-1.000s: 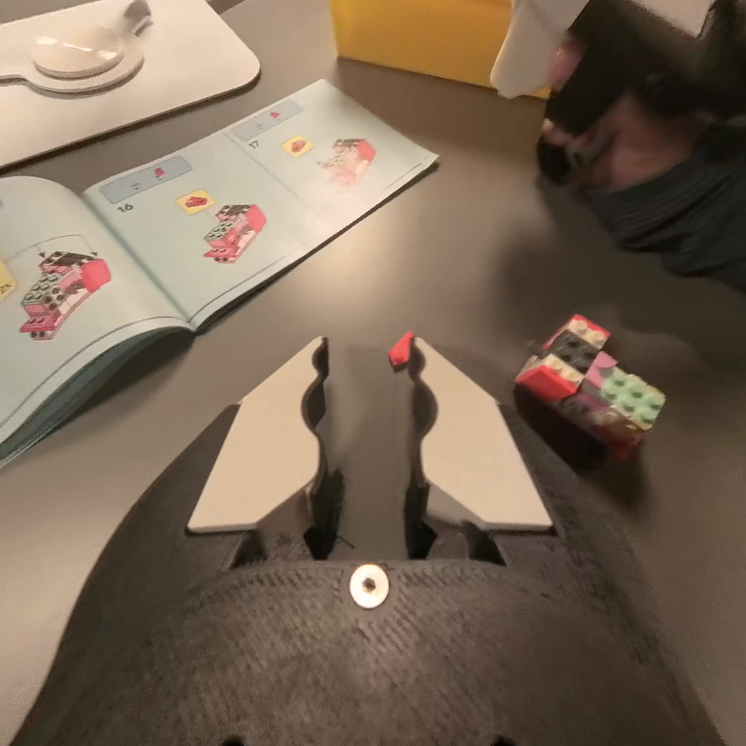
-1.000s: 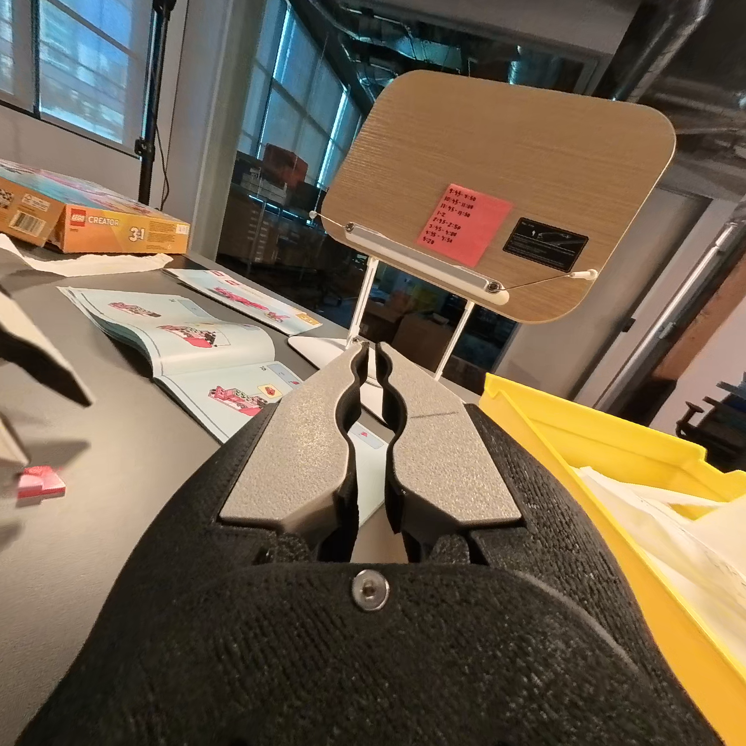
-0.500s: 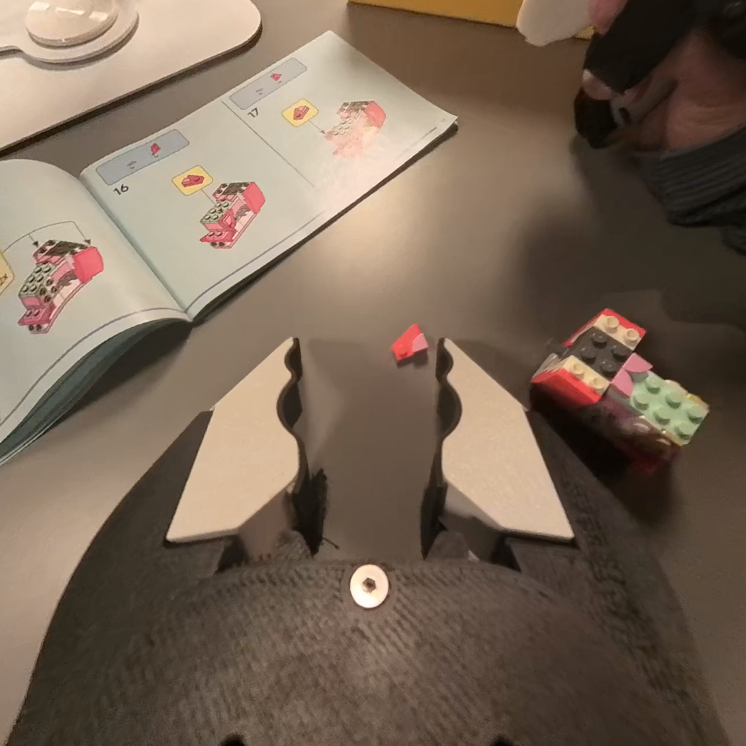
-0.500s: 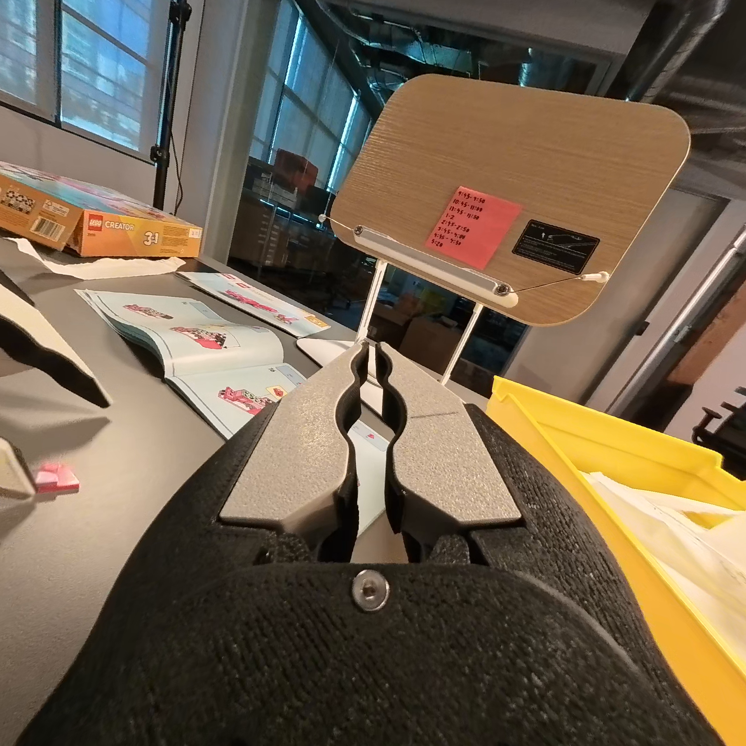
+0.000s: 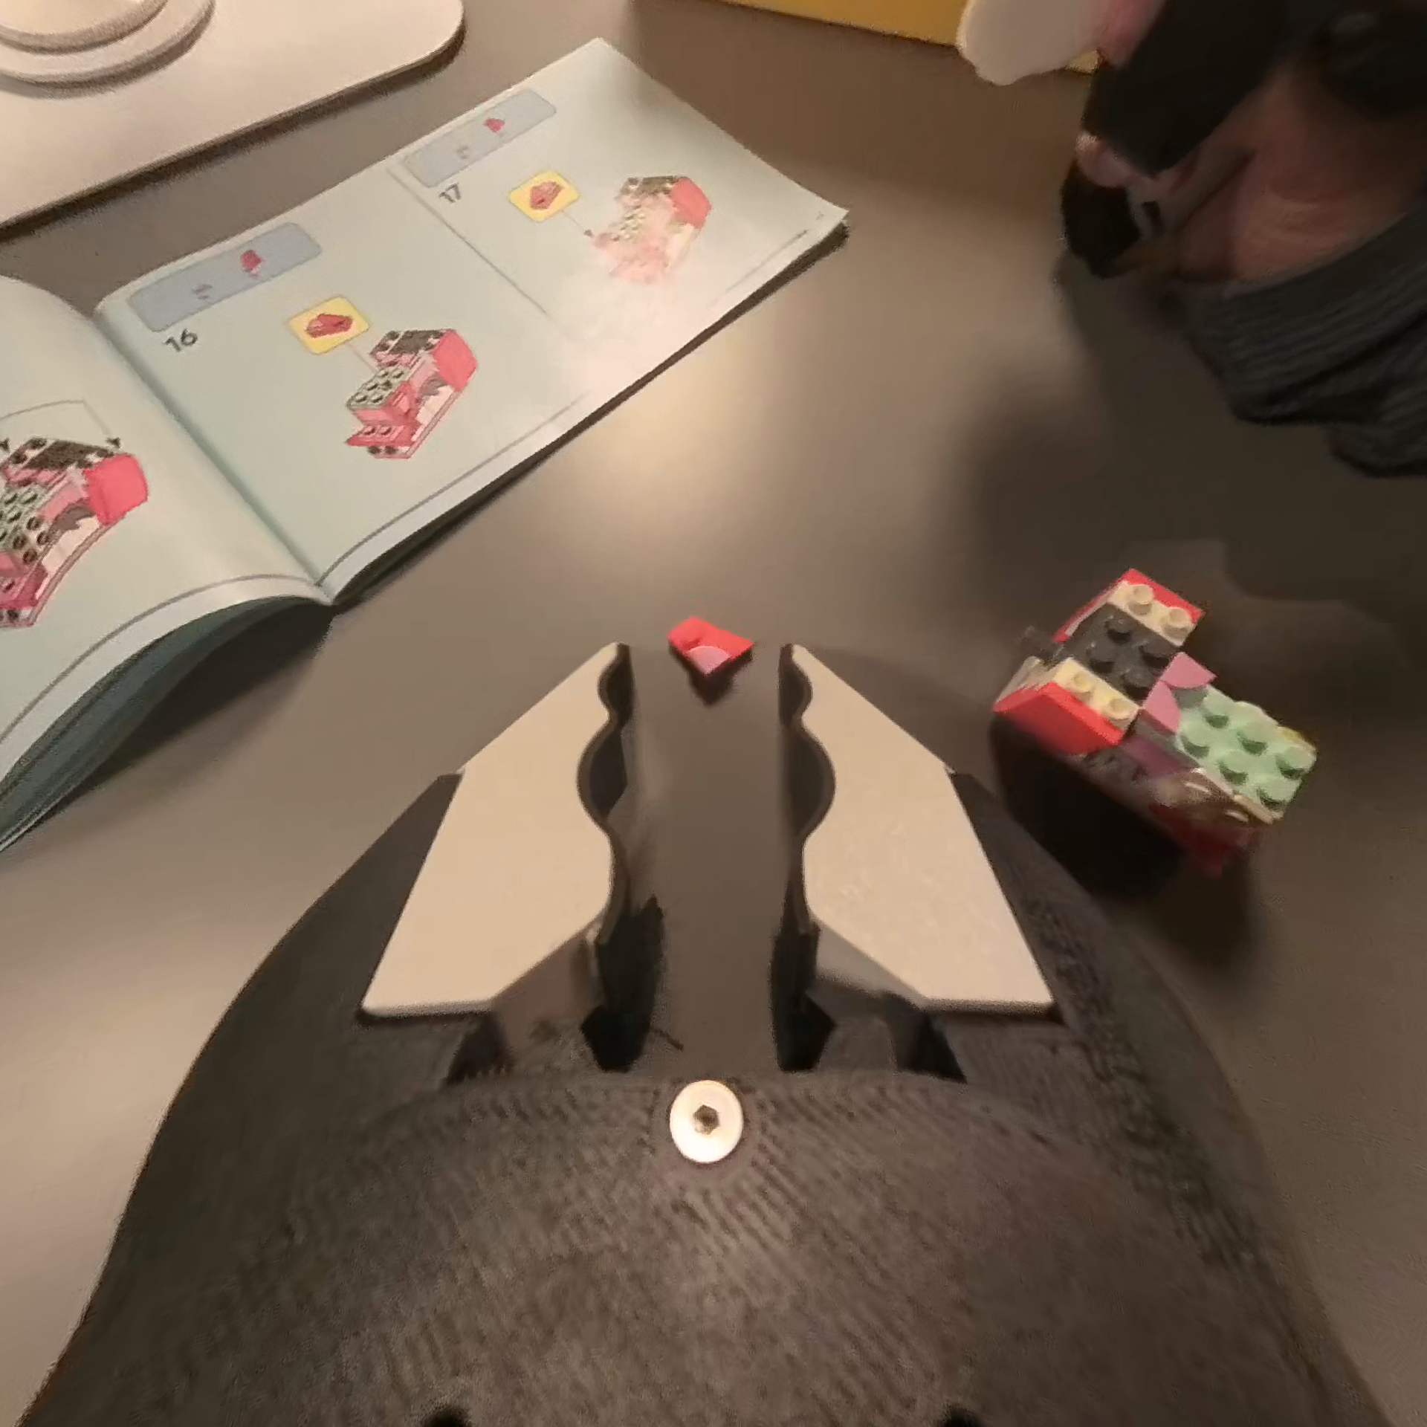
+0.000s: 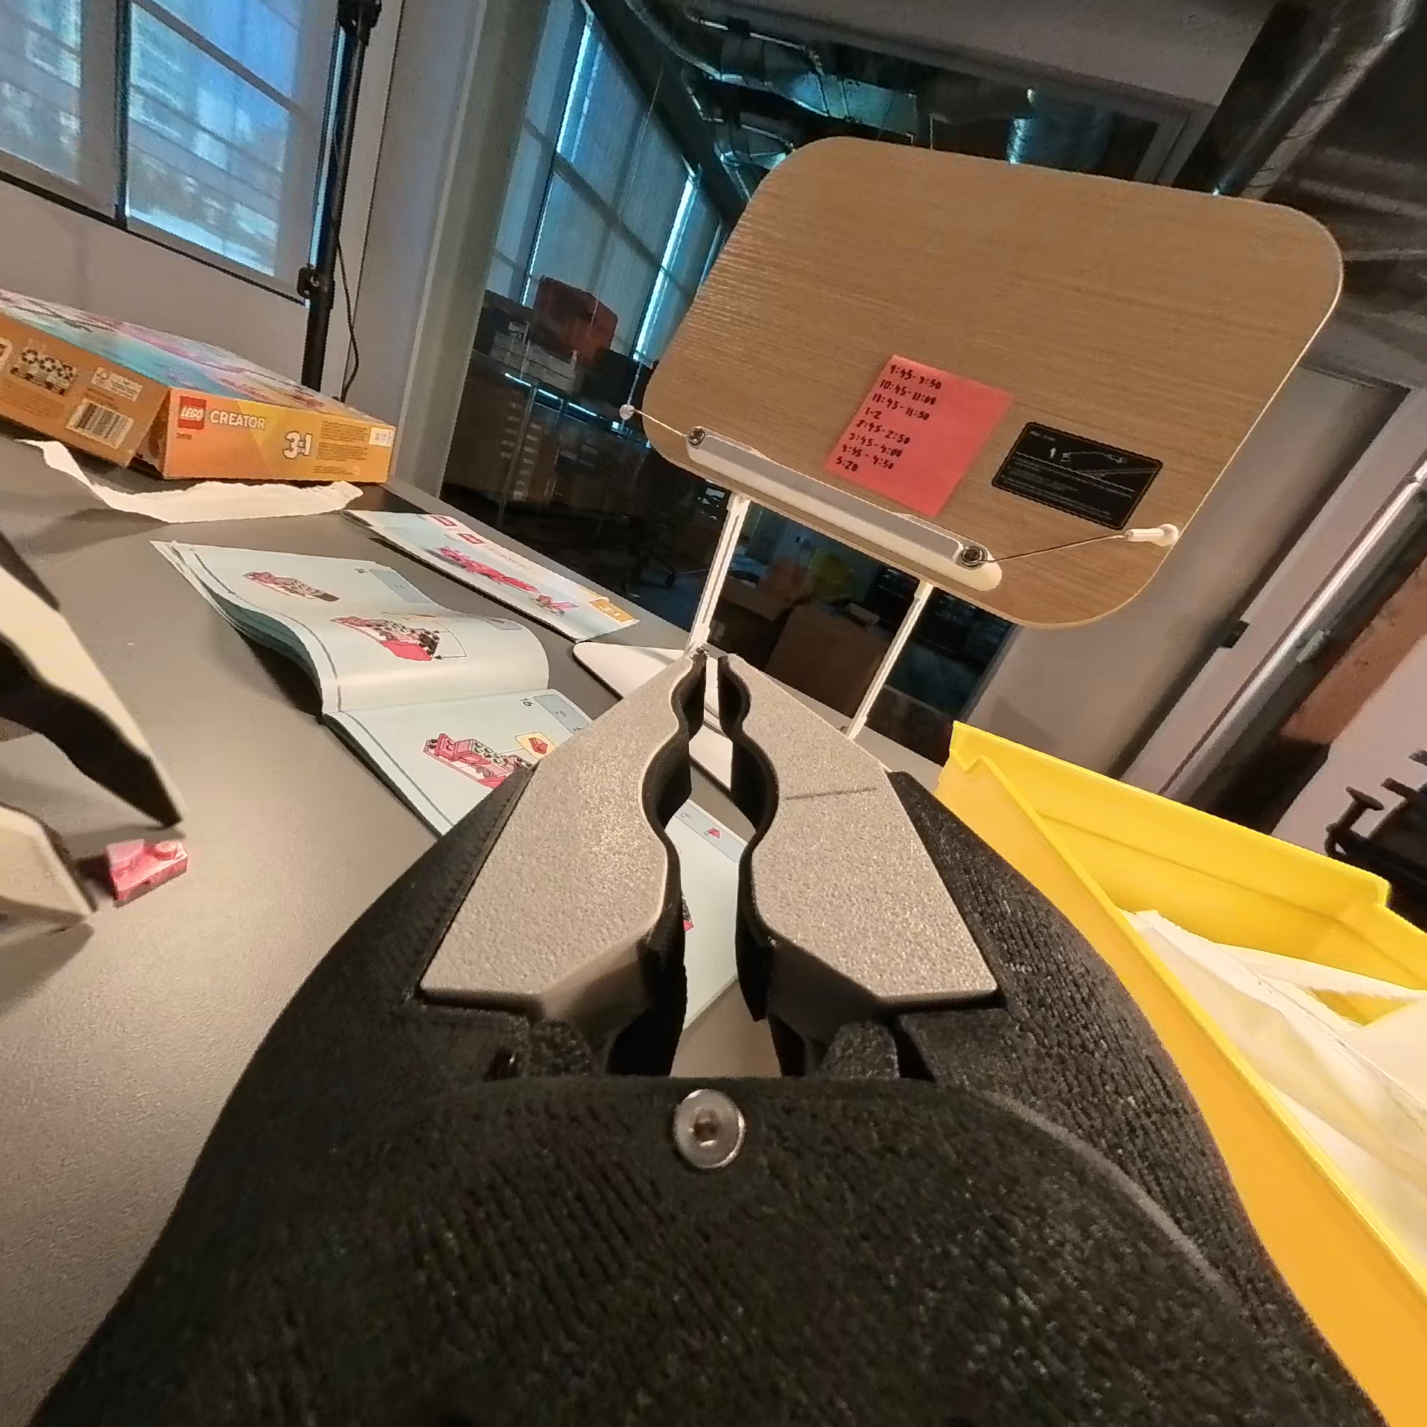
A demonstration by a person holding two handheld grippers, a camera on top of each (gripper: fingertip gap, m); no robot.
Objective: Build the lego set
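Fingers (image 5: 610,666) apart astride red brick (image 5: 709,647)

Left wrist looks down closely; right looks level; both share booklet (image 5: 401,309).

bare tabletop (image 5: 888,479) lies open between open booklet (image 5: 432,309) and brick model (image 5: 1143,726).

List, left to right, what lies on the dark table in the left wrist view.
Open pale-blue instruction booklet → small red brick piece between the open left gripper's fingertips, untouched → multicoloured brick assembly.
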